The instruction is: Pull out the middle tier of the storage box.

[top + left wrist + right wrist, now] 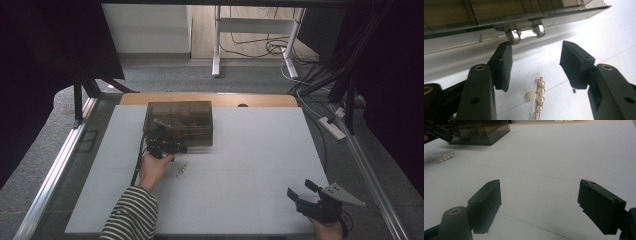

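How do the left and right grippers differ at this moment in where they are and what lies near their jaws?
The left gripper sits at the front edge of the smoky box; the right gripper rests near the table's near right corner, far from it. The left gripper's jaws face the box's metal latch with the pearl hair clip below them; the right gripper's jaws have only bare white table between them. Both stand open, holding nothing.
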A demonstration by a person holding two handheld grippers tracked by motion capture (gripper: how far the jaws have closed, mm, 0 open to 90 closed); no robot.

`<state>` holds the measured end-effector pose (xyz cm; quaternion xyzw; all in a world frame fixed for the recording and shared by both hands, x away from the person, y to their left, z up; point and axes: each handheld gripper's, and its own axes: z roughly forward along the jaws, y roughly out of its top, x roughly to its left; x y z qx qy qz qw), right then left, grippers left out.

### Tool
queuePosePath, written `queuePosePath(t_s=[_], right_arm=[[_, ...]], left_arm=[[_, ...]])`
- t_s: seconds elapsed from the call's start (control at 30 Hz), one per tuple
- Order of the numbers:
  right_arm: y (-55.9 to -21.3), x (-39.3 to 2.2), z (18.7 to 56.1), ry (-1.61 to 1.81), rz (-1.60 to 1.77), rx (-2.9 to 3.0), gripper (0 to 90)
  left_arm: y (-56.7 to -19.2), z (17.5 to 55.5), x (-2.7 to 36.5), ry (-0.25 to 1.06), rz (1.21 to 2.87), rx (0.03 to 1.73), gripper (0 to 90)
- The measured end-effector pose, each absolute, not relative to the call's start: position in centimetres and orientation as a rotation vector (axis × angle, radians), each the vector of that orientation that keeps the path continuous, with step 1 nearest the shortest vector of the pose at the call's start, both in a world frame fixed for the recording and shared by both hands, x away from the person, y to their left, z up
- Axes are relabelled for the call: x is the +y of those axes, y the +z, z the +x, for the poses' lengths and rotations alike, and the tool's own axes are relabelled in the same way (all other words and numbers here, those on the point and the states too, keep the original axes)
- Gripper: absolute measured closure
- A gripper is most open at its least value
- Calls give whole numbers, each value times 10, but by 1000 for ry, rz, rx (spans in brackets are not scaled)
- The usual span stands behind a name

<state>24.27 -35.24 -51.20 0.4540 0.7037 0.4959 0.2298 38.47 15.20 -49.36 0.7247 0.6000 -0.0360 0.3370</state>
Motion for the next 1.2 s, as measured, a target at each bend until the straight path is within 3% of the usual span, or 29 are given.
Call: queuePosePath(t_s=[0.5,0.67,1.2], right_arm=[[-512,-349,242,1342,1229,1948,191],[-512,-348,242,1351,1218,1964,225],[-513,-342,245,1363,1170,2021,279]], left_arm=[[-481,357,157,87,1970,1384,354],[-478,348,160,158,2003,1333,397],[-473,312,173,315,1959,1208,395]])
